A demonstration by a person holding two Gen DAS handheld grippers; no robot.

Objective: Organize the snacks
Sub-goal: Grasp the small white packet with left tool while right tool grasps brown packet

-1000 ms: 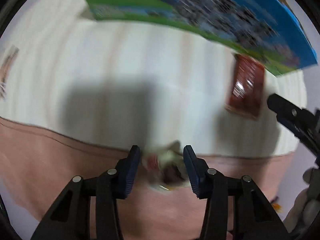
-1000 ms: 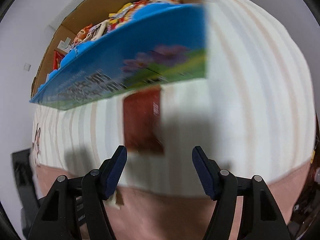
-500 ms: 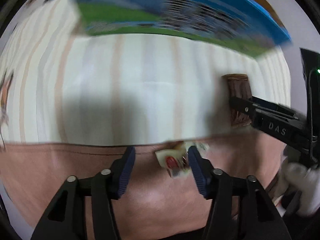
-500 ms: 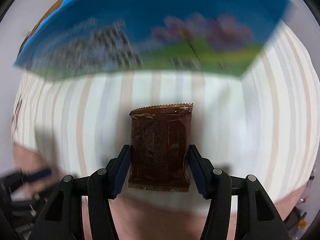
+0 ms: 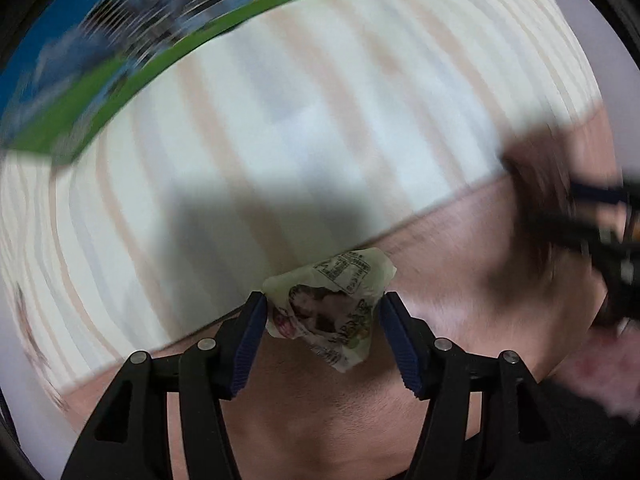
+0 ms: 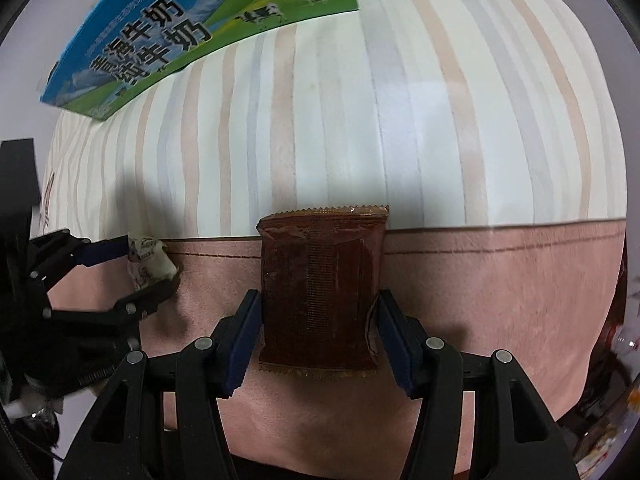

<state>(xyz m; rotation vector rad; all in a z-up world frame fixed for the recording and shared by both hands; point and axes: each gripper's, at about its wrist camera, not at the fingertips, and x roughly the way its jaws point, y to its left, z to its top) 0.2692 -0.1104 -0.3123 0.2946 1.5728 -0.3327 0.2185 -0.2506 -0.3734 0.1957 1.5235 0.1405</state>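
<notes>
You are clamping the right gripper (image 6: pixel 320 334) on the flanks of a light, crinkly brown sachet (image 6: pixel 320 292) above the cloth's (image 6: pixel 500 288) pink border, while the left gripper's (image 5: pixel 322 336) jaws are opening around a soft pale wrapped snack (image 5: pixel 330 304), so pinching mid-body seems safest.
</notes>
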